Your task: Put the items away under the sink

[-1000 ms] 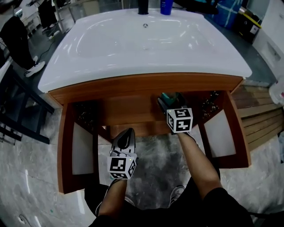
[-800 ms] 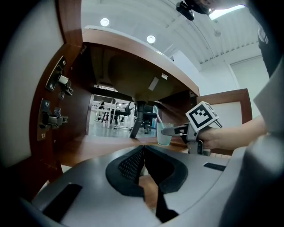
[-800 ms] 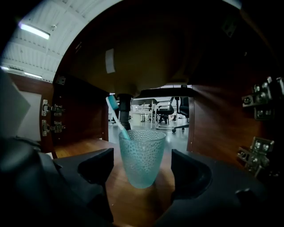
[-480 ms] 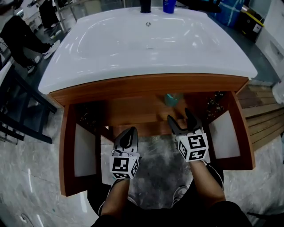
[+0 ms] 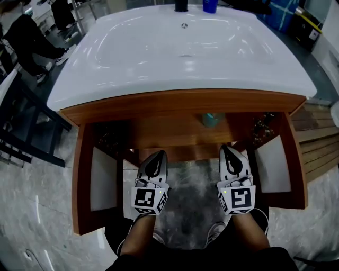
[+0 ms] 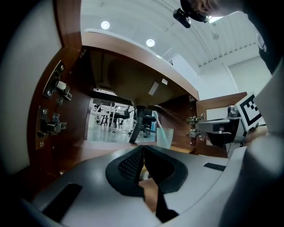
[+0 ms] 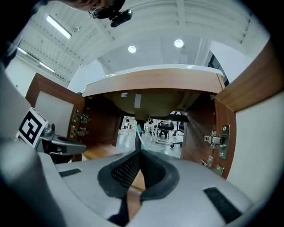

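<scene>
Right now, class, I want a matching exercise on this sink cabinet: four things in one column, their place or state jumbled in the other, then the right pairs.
Things
1. cup
2. blue bottle
3. cabinet doors
4. left gripper

Place or state
a. shut, nothing in it
b. swung open
c. on the shelf under the sink
d. at the back edge of the sink top

Pairs: 1-c, 2-d, 3-b, 4-a
</scene>
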Tool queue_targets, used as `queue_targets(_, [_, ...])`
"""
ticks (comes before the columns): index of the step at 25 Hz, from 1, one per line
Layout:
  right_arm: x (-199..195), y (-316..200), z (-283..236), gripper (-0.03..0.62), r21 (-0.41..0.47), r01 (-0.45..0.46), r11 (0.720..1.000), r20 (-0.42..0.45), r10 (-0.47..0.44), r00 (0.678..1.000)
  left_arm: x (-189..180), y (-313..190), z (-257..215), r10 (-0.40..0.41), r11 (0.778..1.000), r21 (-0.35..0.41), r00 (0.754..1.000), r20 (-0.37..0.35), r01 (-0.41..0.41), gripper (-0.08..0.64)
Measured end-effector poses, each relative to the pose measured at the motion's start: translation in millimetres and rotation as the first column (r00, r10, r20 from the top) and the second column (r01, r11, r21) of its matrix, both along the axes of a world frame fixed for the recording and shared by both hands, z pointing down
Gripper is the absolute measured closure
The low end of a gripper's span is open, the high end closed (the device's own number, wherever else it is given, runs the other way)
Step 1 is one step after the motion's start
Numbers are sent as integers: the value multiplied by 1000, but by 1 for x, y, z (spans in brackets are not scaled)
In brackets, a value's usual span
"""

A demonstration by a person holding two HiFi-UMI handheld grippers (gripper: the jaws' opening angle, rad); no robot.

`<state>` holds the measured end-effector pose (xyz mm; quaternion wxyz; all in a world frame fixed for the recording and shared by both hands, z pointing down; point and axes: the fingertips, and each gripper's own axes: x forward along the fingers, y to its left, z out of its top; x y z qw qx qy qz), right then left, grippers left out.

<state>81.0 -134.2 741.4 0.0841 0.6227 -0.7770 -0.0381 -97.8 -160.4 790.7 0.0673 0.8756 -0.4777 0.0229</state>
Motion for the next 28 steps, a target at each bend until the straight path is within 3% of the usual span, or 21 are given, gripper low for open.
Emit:
queue_targets(4, [1, 0, -20, 572, -15, -12, 1000, 14, 12, 1000, 4, 6, -19, 11, 1000, 19, 999, 53, -12, 538])
queue_targets(8, [-2, 12, -67, 572, -79, -1, 997, 62, 6, 998, 13, 30, -74, 10, 1000, -9, 1000, 11, -10, 538])
queue_targets(12, [-4, 28, -143, 572, -166, 18, 986, 135, 5, 991, 28, 52, -151, 68, 996, -58, 998, 15, -67, 538])
queue_targets(21, [14, 55, -341, 572, -232, 88, 969, 122, -61, 991, 69, 73, -374, 133, 988, -91, 990, 46, -128, 538])
queue_targets(25, [23, 64, -406, 572, -228, 140, 963, 121, -115, 986, 88, 88, -435, 166, 981, -111, 984, 59, -159, 538])
queue_targets(28, [29, 74, -436, 572, -205, 161, 966, 133, -135, 982, 96, 101, -467, 146, 985, -104, 988, 51, -140, 538])
